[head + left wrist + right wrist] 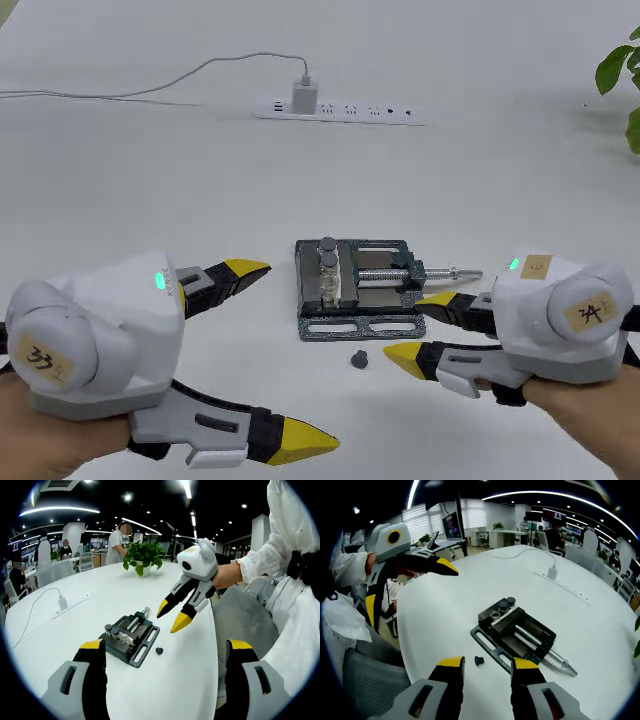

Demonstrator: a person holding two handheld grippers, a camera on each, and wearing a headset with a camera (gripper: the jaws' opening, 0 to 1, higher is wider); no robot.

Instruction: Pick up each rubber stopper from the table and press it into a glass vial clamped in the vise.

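Observation:
A dark metal vise [378, 296] stands mid-table and clamps a short row of glass vials [328, 268]. The two far vials carry dark stoppers; the near one [495, 614] looks uncapped. One loose dark rubber stopper [358, 359] lies on the table just in front of the vise. My left gripper [280, 352] is at the lower left, jaws spread wide and holding nothing. My right gripper [418, 327] is open just right of the stopper, and the stopper [479, 660] lies close ahead of its left jaw tip. In the left gripper view the stopper [159, 650] lies beside the vise [131, 638].
A white power strip [340, 110] with a plugged charger [303, 97] and its cable lies at the far side of the table. Plant leaves [622, 70] hang in at the right edge. Bare white table surrounds the vise. People stand in the room behind.

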